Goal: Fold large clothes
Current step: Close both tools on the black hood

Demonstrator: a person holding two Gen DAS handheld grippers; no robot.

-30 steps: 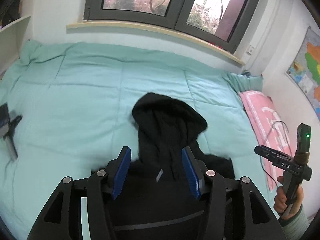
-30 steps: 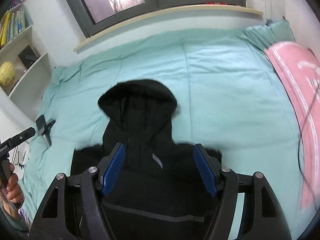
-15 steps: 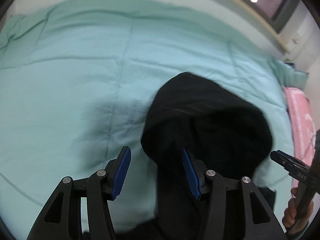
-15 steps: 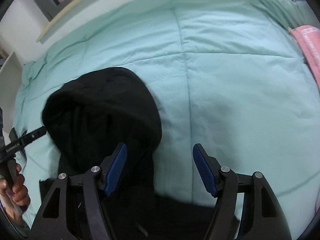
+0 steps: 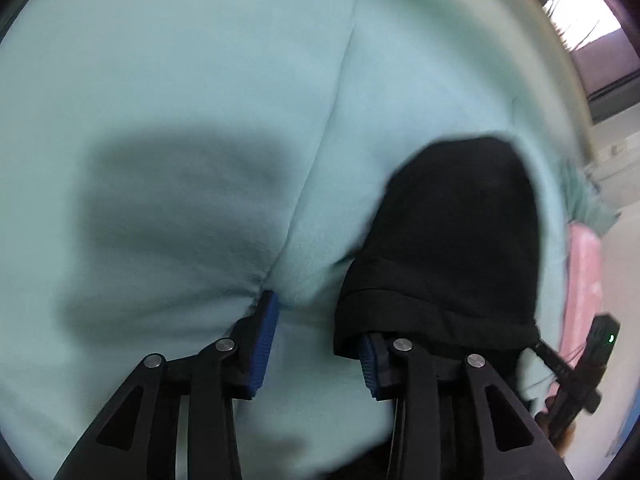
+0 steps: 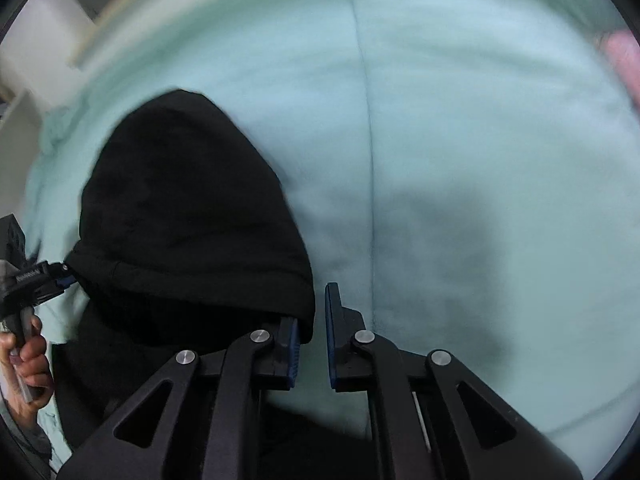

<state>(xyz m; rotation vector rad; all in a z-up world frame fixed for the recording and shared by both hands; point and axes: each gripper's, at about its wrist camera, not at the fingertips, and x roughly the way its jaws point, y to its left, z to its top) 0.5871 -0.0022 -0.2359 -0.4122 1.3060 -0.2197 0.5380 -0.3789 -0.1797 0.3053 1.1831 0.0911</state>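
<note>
A black hoodie lies on the mint green bed cover (image 5: 200,100), with its hood (image 5: 460,232) towards the far side. My left gripper (image 5: 316,320) is open, low on the cover at the hood's left edge; the hood's hem drapes over its right finger. In the right wrist view the hood (image 6: 188,208) fills the left half. My right gripper (image 6: 314,312) is partly closed at the hood's right edge, with the hem lying over its left finger. I cannot tell if either pinches cloth. Each gripper shows in the other's view: the right one (image 5: 576,364), the left one (image 6: 36,280).
A pink pillow (image 5: 584,280) lies at the right side of the bed. A window (image 5: 592,28) stands beyond the bed's far edge. A white shelf unit (image 6: 16,120) stands to the left of the bed.
Both grippers have dropped low and moved forward to the two sides of the hood. The right gripper's jaws have narrowed. The hoodie's body has passed out of view below.
</note>
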